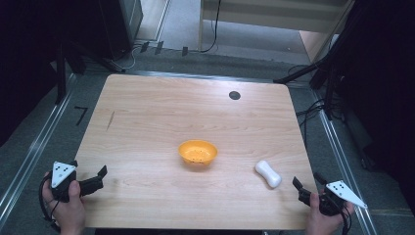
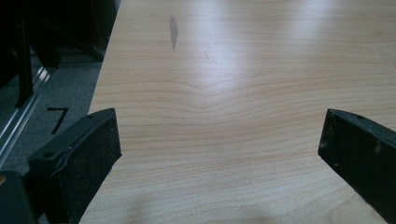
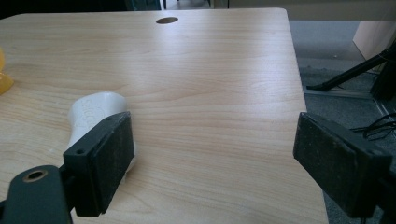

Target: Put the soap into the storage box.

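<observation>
your left gripper (image 1: 96, 178) sits wide apart at the bench's (image 1: 147, 122) near left corner, nothing between its jaws. your right gripper (image 1: 308, 186) is also spread wide at the near right corner, just beside the white bottle (image 1: 268, 173). the orange bowl (image 1: 197, 152) rests mid-bench.

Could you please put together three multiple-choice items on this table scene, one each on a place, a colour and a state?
1. Where does the white bottle lie relative to the bowl?
A. Inside it
B. To its right, nearer the right gripper
C. Behind it, by the table's far edge

2. What colour is the bowl?
A. Orange
B. Blue
C. Green

3. How do the left gripper jaws stand?
A. Shut on the bowl
B. Shut on nothing
C. Open, with bare table between them

Answers: 1 B, the bottle rests apart from the bowl at the table's right front. 2 A, its rim and inside show orange. 3 C, the left gripper view shows a wide gap over wood.
</observation>
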The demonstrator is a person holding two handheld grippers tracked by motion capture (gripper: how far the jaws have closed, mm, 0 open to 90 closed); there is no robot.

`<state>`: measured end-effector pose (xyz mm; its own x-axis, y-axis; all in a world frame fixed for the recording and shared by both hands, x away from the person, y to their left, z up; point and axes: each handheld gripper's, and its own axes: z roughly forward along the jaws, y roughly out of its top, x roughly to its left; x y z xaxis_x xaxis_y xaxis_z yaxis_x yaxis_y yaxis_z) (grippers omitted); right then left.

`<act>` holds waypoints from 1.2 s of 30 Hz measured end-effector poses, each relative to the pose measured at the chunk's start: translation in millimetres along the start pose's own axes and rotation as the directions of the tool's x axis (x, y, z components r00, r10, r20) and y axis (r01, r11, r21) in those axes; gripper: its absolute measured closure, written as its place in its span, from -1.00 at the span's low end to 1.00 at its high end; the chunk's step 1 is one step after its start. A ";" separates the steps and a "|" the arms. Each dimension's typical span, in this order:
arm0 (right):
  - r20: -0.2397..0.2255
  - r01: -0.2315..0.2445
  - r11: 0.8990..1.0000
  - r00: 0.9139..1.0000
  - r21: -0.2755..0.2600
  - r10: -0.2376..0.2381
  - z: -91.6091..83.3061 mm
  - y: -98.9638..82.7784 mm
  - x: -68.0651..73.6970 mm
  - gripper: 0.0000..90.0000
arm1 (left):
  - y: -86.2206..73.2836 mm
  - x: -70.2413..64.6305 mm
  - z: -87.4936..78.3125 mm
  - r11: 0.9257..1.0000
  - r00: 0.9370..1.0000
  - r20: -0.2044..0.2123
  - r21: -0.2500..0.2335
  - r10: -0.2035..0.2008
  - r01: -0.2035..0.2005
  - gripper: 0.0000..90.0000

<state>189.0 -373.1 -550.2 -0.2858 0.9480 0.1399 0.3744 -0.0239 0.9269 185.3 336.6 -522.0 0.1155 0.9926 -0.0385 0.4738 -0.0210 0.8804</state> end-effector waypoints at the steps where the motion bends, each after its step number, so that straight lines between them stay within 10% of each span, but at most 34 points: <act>1: 0.000 0.000 1.000 1.000 0.000 0.000 0.0 0.0 0.0 -0.71 | 0.0 0.0 0.0 1.000 1.000 0.000 0.000 0.000 0.000 -1.00; 9: 0.015 0.030 0.999 0.999 0.035 -0.030 3.4 1.1 3.4 -0.70 | -0.1 0.0 -0.2 1.000 1.000 -0.002 -0.004 -0.001 0.001 -1.00; 15: -0.034 -0.051 0.997 0.998 0.060 0.053 4.1 2.5 -3.9 -0.70 | 0.1 0.6 -0.4 1.000 1.000 -0.001 0.001 -0.005 0.005 -1.00; 19: -0.032 -0.003 0.992 0.999 0.123 0.007 7.6 7.3 -2.1 -0.70 | 0.2 0.4 -0.3 1.000 1.000 -0.001 0.000 -0.006 0.006 -1.00; 36: -0.069 0.183 0.917 0.983 0.354 -0.170 21.7 33.0 16.8 -0.70 | 0.3 0.8 0.4 1.000 1.000 -0.003 0.001 -0.010 0.010 -1.00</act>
<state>215.6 -351.1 -524.8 -0.4051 0.9143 0.0043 0.6037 0.2640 0.7522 185.9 337.4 -522.0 0.1081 0.9931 -0.0458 0.4756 -0.0112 0.8796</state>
